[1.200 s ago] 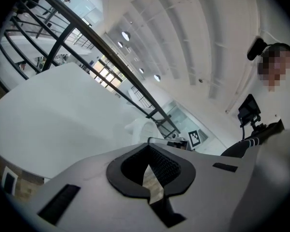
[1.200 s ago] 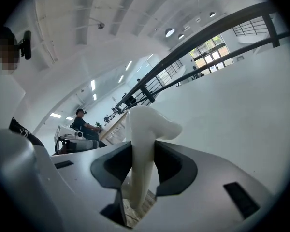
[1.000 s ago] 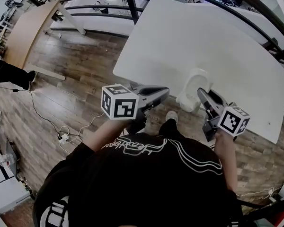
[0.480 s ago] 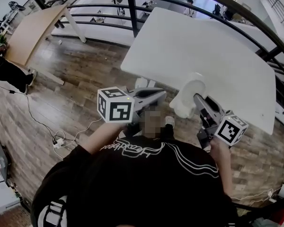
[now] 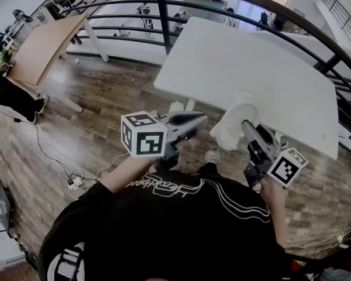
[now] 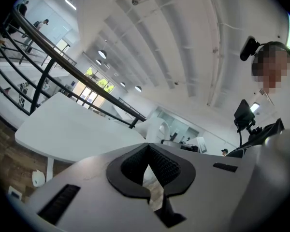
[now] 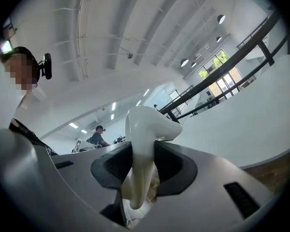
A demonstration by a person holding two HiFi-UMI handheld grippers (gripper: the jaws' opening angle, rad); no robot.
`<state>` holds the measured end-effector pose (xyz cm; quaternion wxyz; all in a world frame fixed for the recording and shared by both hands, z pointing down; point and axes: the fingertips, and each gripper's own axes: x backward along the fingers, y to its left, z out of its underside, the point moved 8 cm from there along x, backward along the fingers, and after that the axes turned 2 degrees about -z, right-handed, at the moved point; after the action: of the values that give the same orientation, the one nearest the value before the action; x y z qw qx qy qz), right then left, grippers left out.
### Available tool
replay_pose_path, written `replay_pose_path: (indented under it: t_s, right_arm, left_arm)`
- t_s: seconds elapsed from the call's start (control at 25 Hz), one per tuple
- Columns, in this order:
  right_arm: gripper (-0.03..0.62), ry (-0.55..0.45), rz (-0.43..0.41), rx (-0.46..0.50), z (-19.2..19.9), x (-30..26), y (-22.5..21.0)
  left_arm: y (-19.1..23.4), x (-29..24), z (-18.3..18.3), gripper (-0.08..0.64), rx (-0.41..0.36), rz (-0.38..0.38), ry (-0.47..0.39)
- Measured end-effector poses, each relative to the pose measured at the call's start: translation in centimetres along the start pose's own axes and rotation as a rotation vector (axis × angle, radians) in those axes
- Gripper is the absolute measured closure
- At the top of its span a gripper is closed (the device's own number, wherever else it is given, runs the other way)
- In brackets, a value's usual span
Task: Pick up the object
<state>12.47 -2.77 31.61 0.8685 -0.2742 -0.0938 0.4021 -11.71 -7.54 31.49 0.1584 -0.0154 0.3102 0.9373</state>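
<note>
Holding the white object [image 7: 144, 129] by its thin part, the right gripper [image 5: 246, 125] has its jaws partway apart, with one black pad pressed on each side. The white object is smooth and curvy. Its fat top pokes up past the pads and its thin end hangs down below them. From the head view, it sits just in front of the right gripper's tips, by the near edge of the big white table [image 5: 251, 69]. Part of it shows over the table's edge and part over the brown wooden floor [image 5: 105, 98]. The right gripper view shows some floor under its low end. The left gripper [image 5: 202, 120] is off to the left, apart from the white object. Its black pads meet at the tips and nothing is between them. Each gripper has a cube with black and white squares at its back end, the left cube [image 5: 143, 134] and the right cube [image 5: 288, 167]. Both grippers point away from the person, toward the table. The person's black shirt [image 5: 181, 227] with white lines fills the bottom of the head view. A dark railing [image 5: 164, 10] curves behind the table, and a wooden table [image 5: 41, 40] stands far off to the left.
</note>
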Motion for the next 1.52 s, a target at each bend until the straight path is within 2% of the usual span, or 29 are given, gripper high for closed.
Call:
replay_pose_path:
  t_s: [0.52,1.52]
  right_arm:
    - [0.463,-0.058,0.018,-0.002,0.7,2.0,1.6]
    - [0.463,-0.059,0.043,0.013,1.3,2.1,2.5]
  left_arm:
    - [-2.5,0.4,-0.1,0.554,-0.044,0.035,-0.007]
    - [-2.7,0.3,0.1,0.554,-0.038,0.086,0.009]
